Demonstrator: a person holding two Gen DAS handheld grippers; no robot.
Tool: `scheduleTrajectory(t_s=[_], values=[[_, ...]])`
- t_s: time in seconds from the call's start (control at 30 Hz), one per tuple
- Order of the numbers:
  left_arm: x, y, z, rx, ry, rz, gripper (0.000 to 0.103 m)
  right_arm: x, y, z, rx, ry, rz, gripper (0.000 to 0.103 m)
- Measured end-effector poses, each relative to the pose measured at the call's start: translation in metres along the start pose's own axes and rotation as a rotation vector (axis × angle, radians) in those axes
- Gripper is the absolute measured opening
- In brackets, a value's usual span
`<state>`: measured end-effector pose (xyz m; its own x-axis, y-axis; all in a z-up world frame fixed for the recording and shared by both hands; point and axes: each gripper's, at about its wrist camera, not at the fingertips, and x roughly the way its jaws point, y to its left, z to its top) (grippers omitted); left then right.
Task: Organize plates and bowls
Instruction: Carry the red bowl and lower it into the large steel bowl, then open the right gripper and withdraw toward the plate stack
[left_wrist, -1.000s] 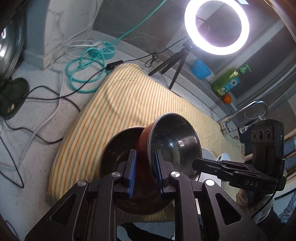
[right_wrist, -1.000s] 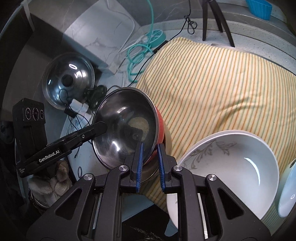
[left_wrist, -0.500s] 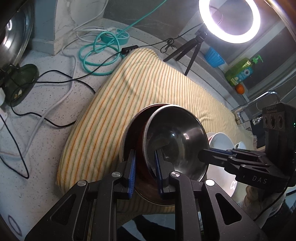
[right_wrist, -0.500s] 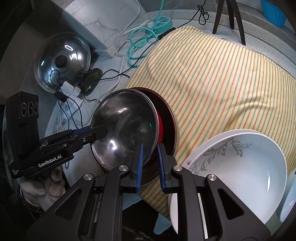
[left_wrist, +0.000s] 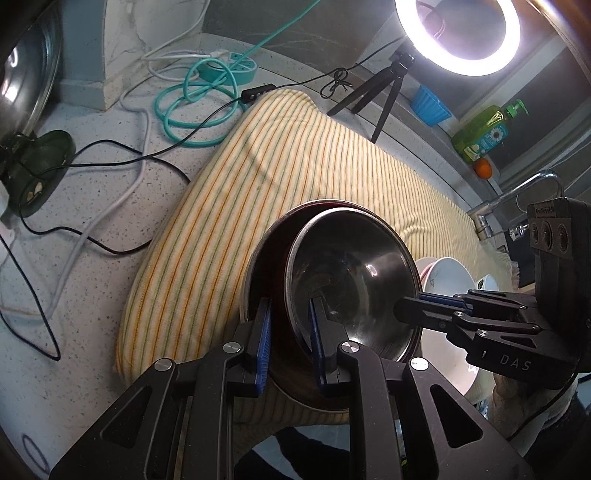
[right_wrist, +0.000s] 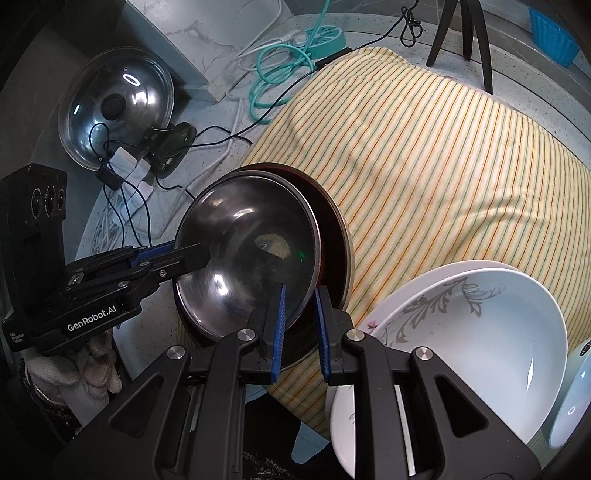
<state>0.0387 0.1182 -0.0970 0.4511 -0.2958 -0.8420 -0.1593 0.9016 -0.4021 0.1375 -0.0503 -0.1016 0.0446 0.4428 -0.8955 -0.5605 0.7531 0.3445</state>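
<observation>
A steel bowl with a red outside (left_wrist: 354, 280) sits tilted inside a larger steel bowl (left_wrist: 266, 266) on the striped cloth. My left gripper (left_wrist: 290, 325) has its jaws on either side of the inner bowl's rim, a small gap showing. My right gripper (right_wrist: 299, 310) straddles the opposite rim of the same bowl (right_wrist: 251, 254), also slightly parted. A white patterned bowl (right_wrist: 480, 332) stacked on a white plate (right_wrist: 369, 417) lies to the right.
The striped yellow cloth (right_wrist: 424, 147) covers the counter. A pot lid (right_wrist: 114, 103), chargers and cables (left_wrist: 92, 192) lie left. A ring light on a tripod (left_wrist: 458, 33), a blue cup (left_wrist: 430, 105), a soap bottle (left_wrist: 484, 129) and a tap (left_wrist: 517, 195) stand behind.
The red-sided bowl has been lowered from upright into the larger steel bowl. Both grippers' jaws have widened slightly around its rim.
</observation>
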Motion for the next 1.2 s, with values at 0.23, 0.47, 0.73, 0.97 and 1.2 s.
scheduleTrajectory(t_s=[0.23, 0.47, 0.73, 0.97, 1.2], values=[[0.002, -0.002, 0.001, 0.012, 0.005, 0.019, 0.023, 0.0, 0.002, -0.001, -0.016, 0.004, 0.001, 0.018], [0.001, -0.009, 0.002, 0.027, 0.006, 0.016, 0.034, -0.008, 0.007, -0.002, -0.029, -0.032, 0.018, 0.044], [-0.003, -0.009, 0.005, 0.02, -0.006, 0.013, 0.034, -0.026, 0.007, -0.003, -0.032, -0.082, 0.04, 0.05], [-0.009, -0.019, 0.01, 0.026, -0.032, 0.013, 0.045, -0.046, -0.003, -0.005, -0.005, -0.137, 0.02, 0.066], [-0.014, -0.044, 0.014, 0.076, -0.072, 0.02, 0.058, -0.076, -0.025, -0.013, 0.03, -0.204, -0.031, 0.08]])
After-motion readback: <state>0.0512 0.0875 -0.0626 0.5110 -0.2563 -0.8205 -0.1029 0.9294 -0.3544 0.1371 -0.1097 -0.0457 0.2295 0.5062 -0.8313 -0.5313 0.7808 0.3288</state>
